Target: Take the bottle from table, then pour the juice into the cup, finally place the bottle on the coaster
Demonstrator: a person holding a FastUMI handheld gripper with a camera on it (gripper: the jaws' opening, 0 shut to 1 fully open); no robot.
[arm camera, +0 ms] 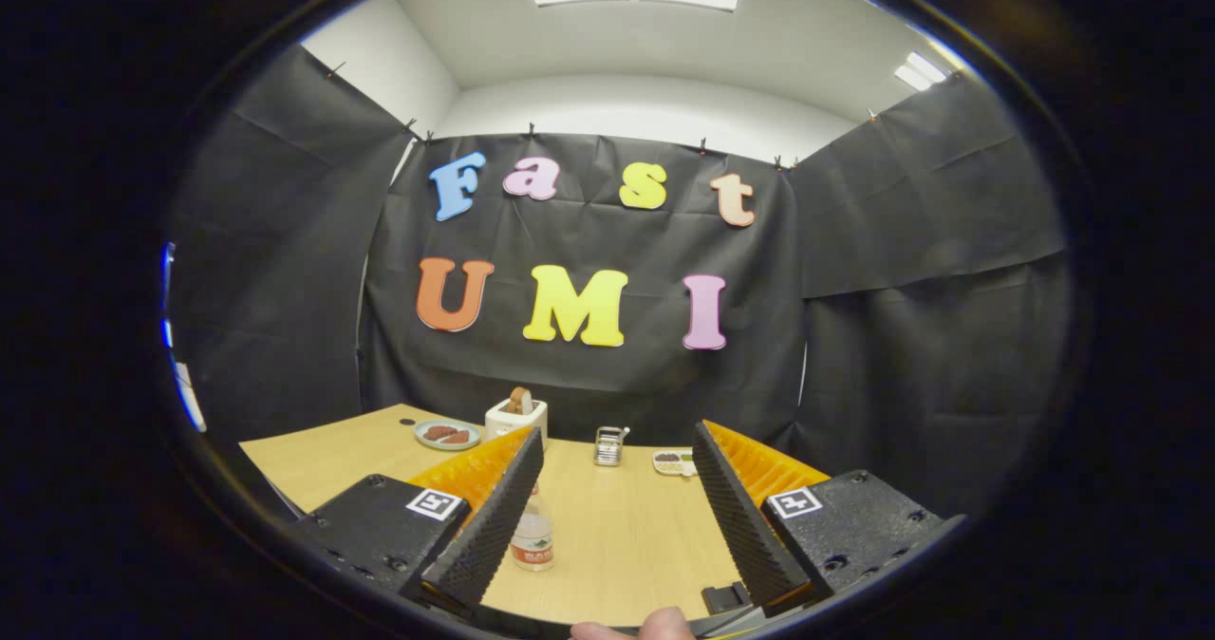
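- Surface (626, 526): pale wood grain, running from the claw out to the black cloth wall; small things lined along its far edge.
- Claw (618, 455): spread wide, nothing pinched; ribbed fingers (494, 517) angled outward like a V, with bare wood in the gap. Square marker tag on each finger's base.
- Bottle (532, 537): upright on the surface, at 9 o'clock within the gap, just beside the left finger's inner face and partly hidden behind it; clear body, reddish label low down. Cannot tell whether touching the finger; well apart from the right finger.
- Toaster (515, 418): white box at 11 o'clock beyond the left fingertip, near the wall, a brown slice poking out of the top.
- Plate (447, 434): pale blue, round, at 9 o'clock of the toaster and just beside it; dark reddish pieces on it.
- Dish (674, 462): small, pale, at 1 o'clock beyond the gap, just beside the right fingertip; dark and green bits inside, too small to tell apart.
- Rack (610, 445): small metal wire thing at 12 o'clock, straight beyond the gap, between toaster and dish.
- Fingertip (664, 626): a person's, at 6 o'clock below the claw.
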